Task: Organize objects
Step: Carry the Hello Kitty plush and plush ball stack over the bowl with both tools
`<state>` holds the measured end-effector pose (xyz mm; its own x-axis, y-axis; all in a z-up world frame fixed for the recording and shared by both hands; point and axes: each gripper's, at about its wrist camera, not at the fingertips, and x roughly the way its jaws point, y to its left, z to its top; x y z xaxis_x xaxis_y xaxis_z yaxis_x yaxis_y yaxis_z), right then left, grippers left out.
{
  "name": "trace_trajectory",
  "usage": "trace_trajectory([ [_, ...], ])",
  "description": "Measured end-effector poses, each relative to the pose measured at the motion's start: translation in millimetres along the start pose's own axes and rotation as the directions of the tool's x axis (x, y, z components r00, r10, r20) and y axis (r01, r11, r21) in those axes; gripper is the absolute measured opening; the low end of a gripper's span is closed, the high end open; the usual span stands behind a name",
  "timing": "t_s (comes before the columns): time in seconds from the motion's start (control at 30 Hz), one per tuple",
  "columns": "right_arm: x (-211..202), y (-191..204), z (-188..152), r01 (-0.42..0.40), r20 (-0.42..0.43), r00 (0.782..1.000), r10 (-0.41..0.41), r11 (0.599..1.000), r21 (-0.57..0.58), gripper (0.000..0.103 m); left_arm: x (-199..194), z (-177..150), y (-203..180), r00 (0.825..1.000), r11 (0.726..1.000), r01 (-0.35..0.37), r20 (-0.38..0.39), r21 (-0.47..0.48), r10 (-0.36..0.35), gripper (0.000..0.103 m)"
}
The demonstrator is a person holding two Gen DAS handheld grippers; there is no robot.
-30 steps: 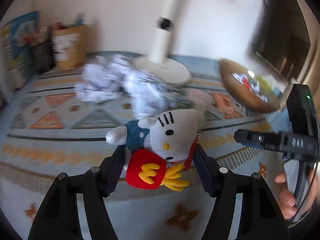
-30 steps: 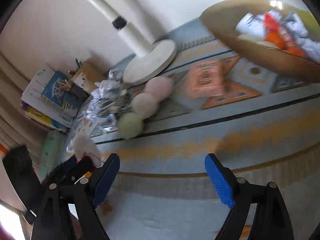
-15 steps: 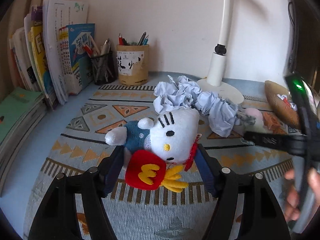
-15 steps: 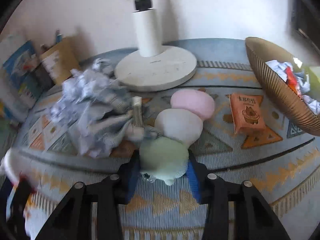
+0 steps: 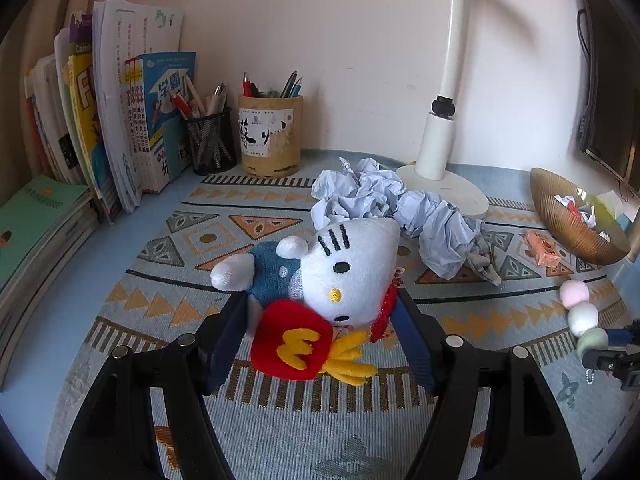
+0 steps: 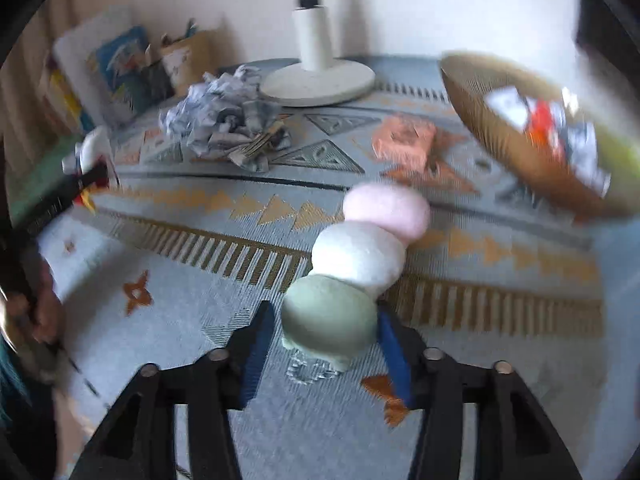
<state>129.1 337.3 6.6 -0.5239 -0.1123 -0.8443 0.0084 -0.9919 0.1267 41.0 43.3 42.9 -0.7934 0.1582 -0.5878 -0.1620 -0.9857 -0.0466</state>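
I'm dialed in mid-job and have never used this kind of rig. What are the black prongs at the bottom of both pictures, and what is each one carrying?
No robot here: a person holds one two-finger gripper in each hand, and each picture comes from a fisheye camera looking along its fingers. The left gripper is shut on a white cat plush with a red pouch. The right gripper is shut on the green end of a three-ball plush skewer. Below lies a patterned mat with crumpled paper, a lamp base, a small orange packet and a gold bowl of scraps. Books and pen holders stand at the back.
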Motion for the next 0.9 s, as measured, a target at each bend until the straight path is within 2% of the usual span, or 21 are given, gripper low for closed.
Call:
trace_trajectory([
  [0.03,0.9,-3.9,-1.2,-0.015,0.002,1.000,0.015,0.999,0.043,0.074,0.3,0.2,0.4,1.000,1.000,0.001,-0.002,-0.002,-0.001,0.070],
  [0.1,3.4,-8.3,-1.2,-0.014,0.014,1.000,0.012,0.993,0.118,0.085,1.0,0.6,1.6,1.000,1.000,0.003,-0.006,-0.010,-0.004,0.070],
  [0.13,7.3,-14.6,0.7,-0.011,0.028,1.000,0.005,0.982,0.187,0.088,1.4,0.7,1.5,1.000,1.000,-0.005,-0.007,-0.012,0.005,0.070],
  [0.2,9.8,-17.2,7.0,-0.006,0.053,0.999,-0.007,0.970,0.243,0.089,1.1,0.7,0.7,1.000,1.000,-0.007,-0.006,-0.006,0.007,0.070],
  [0.23,12.4,-14.2,10.6,0.028,0.045,0.998,-0.040,0.967,0.254,0.088,0.8,0.5,0.0,1.000,1.000,-0.007,-0.005,-0.002,0.007,0.070],
  [0.27,13.0,-10.3,12.7,0.057,0.037,0.997,-0.068,0.966,0.251,0.085,1.0,0.4,-0.8,1.000,1.000,-0.007,-0.005,0.003,0.007,0.070],
  [0.3,15.3,-2.4,13.5,0.119,0.026,0.991,-0.129,0.965,0.233,0.076,1.3,0.5,-1.0,1.000,1.000,-0.007,-0.007,0.004,0.007,0.070],
  [0.33,15.5,3.1,12.7,0.174,0.024,0.983,-0.183,0.962,0.212,0.061,1.4,0.5,-0.8,1.000,1.000,-0.007,-0.008,0.003,0.007,0.070],
  [0.4,15.0,13.4,8.7,0.253,0.040,0.964,-0.263,0.953,0.165,0.045,1.5,0.5,-0.8,1.000,1.000,-0.004,-0.007,0.000,0.004,0.070],
  [0.47,8.1,16.2,1.5,0.219,0.074,0.970,-0.232,0.963,0.157,0.045,1.9,0.2,-1.2,1.000,1.000,-0.002,-0.006,0.001,0.002,0.070],
  [0.53,-2.0,14.1,-7.2,0.136,0.114,0.982,-0.153,0.980,0.149,0.045,1.8,-0.2,-3.3,1.000,1.000,-0.004,-0.007,0.012,0.004,0.069],
  [0.63,-26.4,3.9,-19.1,0.096,0.163,0.980,-0.117,0.986,0.134,0.045,0.8,-2.1,-16.9,0.999,0.998,-0.034,-0.025,0.059,0.036,0.069],
  [0.7,-42.9,-9.9,-21.7,0.083,0.184,0.977,-0.110,0.985,0.150,0.045,-3.3,-0.4,-39.6,0.997,0.993,0.042,-0.064,0.106,-0.035,0.069],
  [0.8,-78.6,-42.0,-14.5,0.090,0.249,0.958,-0.141,0.974,0.207,0.045,-24.1,16.6,-92.7,0.991,0.972,0.133,-0.029,0.196,-0.130,0.069],
  [0.83,-93.0,-56.2,-9.5,0.098,0.278,0.947,-0.163,0.967,0.236,0.045,-29.1,25.5,-110.8,0.984,0.960,0.178,-0.024,0.216,-0.177,0.069],
  [0.9,-115.4,-83.1,1.8,0.100,0.323,0.925,-0.199,0.949,0.299,0.045,-34.0,48.5,-152.3,0.958,0.928,0.282,-0.023,0.242,-0.285,0.069],
])
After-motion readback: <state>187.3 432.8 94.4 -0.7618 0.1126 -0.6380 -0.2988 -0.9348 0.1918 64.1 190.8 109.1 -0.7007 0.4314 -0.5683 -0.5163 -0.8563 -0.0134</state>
